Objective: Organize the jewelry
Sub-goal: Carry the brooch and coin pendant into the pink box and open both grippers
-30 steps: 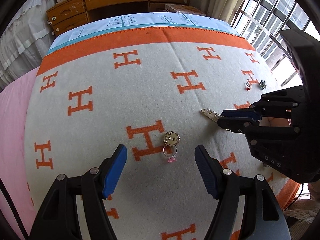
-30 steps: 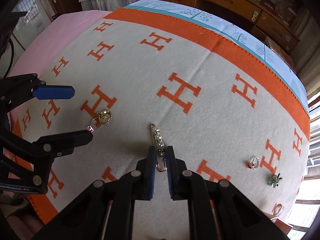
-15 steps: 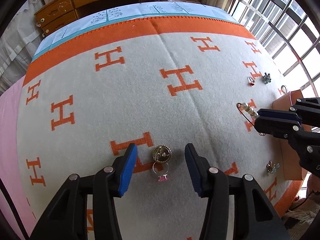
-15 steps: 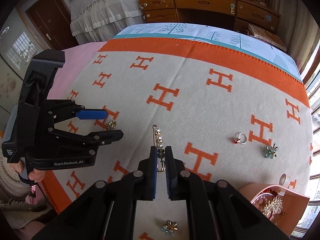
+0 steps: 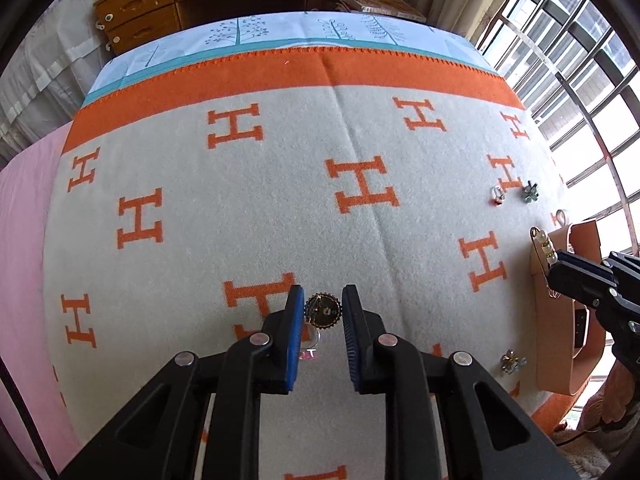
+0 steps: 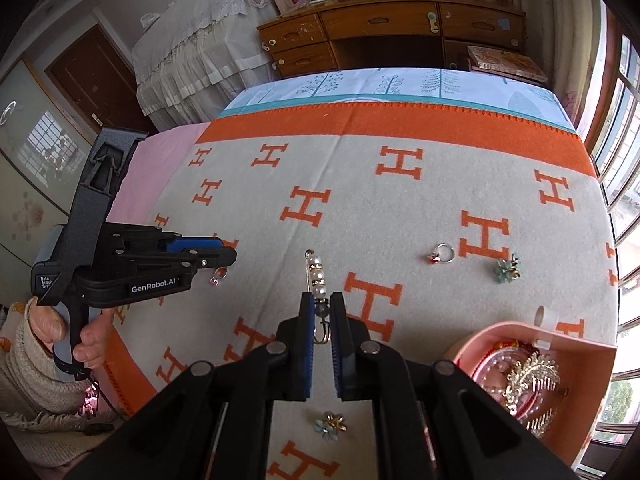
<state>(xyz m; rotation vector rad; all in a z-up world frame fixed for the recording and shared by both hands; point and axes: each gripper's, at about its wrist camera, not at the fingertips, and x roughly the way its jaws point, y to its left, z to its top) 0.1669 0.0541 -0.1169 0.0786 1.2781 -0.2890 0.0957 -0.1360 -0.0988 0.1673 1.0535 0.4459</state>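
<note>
1. The left gripper (image 5: 322, 309) is closing around a gold brooch (image 5: 322, 311) on the blanket (image 5: 240, 208).
2. The right gripper (image 6: 321, 312) pinches a pearl pin (image 6: 317, 276) above the blanket, near the pink box (image 6: 600, 364).

Blanket (image 5: 240, 208): cream, orange H pattern, orange border. Tray (image 6: 592, 364): pink. Gripper pads (image 5: 295, 332): blue.
</note>
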